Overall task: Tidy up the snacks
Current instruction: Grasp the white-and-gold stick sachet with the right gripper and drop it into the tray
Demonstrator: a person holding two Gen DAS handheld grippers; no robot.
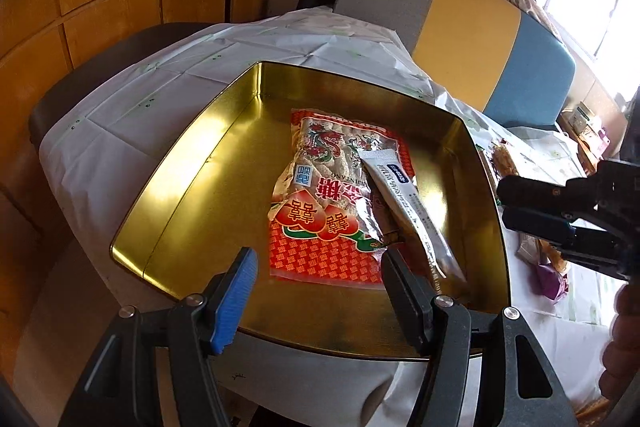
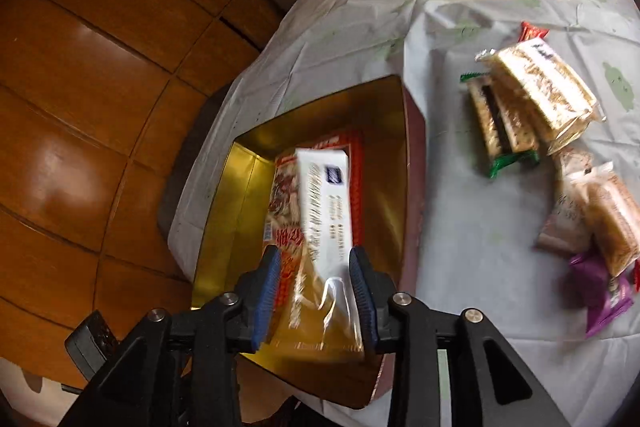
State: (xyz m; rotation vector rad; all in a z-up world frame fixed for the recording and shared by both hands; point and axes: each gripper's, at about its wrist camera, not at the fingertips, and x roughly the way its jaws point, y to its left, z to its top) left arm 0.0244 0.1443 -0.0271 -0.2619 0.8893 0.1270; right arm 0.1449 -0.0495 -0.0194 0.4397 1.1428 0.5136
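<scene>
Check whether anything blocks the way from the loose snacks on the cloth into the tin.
Nothing visible does. The gold tin is open; only its side wall stands between it and the loose snacks on the cloth. The red bag and white packet inside leave bare floor beside them.

Left gripper (image 1: 316, 267) tilted down, jaws apart, empty. Right gripper (image 2: 316, 291) tilted down, jaws parted.

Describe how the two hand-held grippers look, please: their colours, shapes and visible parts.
Both grippers are black plastic with two fingers each. The left gripper and the right gripper carry ribbed blue pads on the fingers. Round silver bolts sit at the joints, and the angled black frames below have triangular cut-outs.
</scene>
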